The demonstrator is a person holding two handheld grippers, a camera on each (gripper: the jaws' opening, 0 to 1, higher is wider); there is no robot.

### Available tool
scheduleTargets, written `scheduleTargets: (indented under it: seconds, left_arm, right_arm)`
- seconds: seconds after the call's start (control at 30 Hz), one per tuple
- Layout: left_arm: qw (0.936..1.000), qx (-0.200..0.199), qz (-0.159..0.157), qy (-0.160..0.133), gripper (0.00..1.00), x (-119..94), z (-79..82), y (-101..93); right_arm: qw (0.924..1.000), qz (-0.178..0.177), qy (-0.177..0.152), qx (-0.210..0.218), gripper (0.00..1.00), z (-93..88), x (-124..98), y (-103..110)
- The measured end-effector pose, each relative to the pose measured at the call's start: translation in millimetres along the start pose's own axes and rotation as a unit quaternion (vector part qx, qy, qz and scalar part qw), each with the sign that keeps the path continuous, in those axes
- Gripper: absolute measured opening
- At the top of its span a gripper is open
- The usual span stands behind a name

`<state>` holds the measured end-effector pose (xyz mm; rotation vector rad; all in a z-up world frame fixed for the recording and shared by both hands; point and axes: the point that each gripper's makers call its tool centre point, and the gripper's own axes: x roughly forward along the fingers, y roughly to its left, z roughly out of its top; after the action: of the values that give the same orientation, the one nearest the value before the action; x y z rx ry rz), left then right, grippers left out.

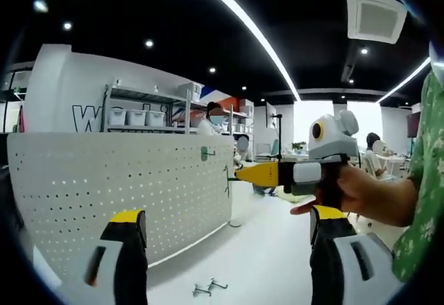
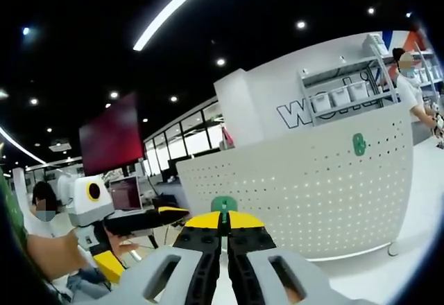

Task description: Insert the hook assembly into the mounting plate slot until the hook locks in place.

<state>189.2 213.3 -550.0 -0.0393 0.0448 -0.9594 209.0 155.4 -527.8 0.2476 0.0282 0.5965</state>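
Left gripper view: white pegboard mounting plate [image 1: 118, 194] stood upright on the table [image 1: 263, 270], with a green hook [image 1: 206, 154] already seated near its upper right corner. Own left gripper [image 1: 225, 225] spread wide, yellow-tipped jaws apart, nothing between them. Right gripper [image 1: 236, 174] seen entering from the right, held in a person's hand [image 1: 364, 190], yellow tips closed on a thin dark wire piece at the plate's right edge; probably the hook assembly's wire, too small to be sure. Two small metal hooks [image 1: 209, 288] lay loose on the table below.

Right gripper view: same plate [image 2: 312, 194] seen from the other side of the hands, mounted green hook [image 2: 359, 143] high on it. Right gripper [image 2: 223, 232] pinched tight on a green hook assembly [image 2: 223, 204], only its green top peeking above the yellow tips, remainder hidden. Left gripper [image 2: 149, 220] visible at left, jaws dark and foreshortened.

Shelving [image 1: 146, 111] with white bins behind the plate.
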Motion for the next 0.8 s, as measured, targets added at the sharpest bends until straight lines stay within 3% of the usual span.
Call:
scheduleTargets:
  seconds: [0.2,0.37,0.57,0.8]
  left_arm:
    - [0.9997,0.004,0.024,-0.001,1.0,-4,-2.3,9.0]
    - [0.9988,0.005,0.048,-0.006,1.0,-14,-2.4,19.5]
    - [0.9974,0.004,0.072,-0.003,1.0,-26,-7.0,33.8]
    - [0.9963,0.0,0.086,0.004,1.0,-33,-14.2,44.3]
  right_arm:
    - [0.9996,-0.022,-0.006,-0.015,0.0,9.8,2,-17]
    - [0.9977,-0.057,-0.021,-0.03,0.0,28.7,2,-47]
    - [0.9915,-0.105,-0.035,-0.068,0.0,52.3,6,-82]
    - [0.9829,-0.145,-0.036,-0.107,0.0,67.2,17,-114]
